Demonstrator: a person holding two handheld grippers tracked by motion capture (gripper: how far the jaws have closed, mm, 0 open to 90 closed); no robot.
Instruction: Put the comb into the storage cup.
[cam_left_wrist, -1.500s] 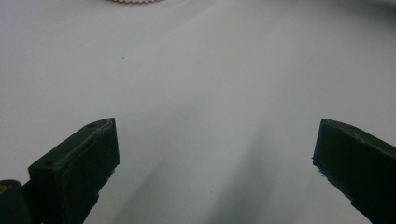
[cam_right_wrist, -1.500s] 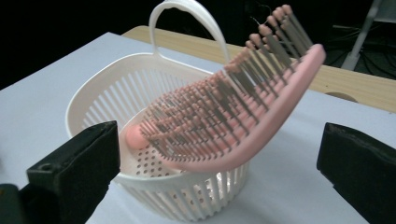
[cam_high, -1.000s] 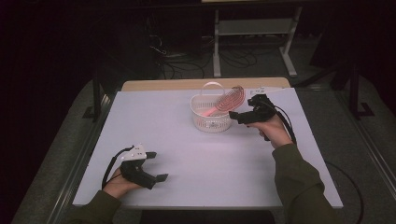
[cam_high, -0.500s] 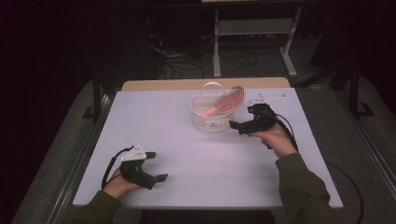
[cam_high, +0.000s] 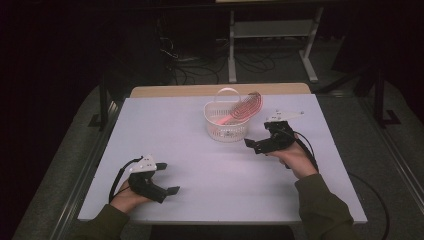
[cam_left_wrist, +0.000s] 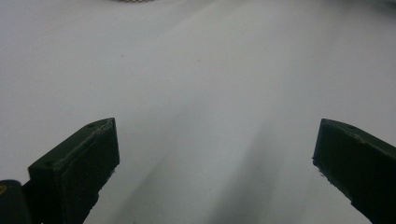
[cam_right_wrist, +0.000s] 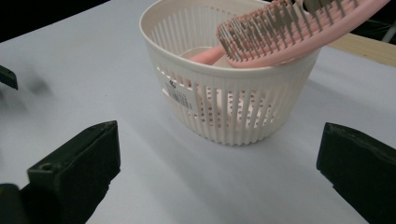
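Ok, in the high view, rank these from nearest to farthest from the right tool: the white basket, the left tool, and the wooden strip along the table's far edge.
1. The white basket, just left of the right tool and slightly beyond it, pink brush leaning out of it.
2. The wooden strip, along the far edge behind the basket.
3. The left tool, at the near left corner, across the table.

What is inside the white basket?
A pink hairbrush lies in the white basket, its handle down inside and its bristled head leaning out over the rim. The slatted wall hides what else is on the bottom.
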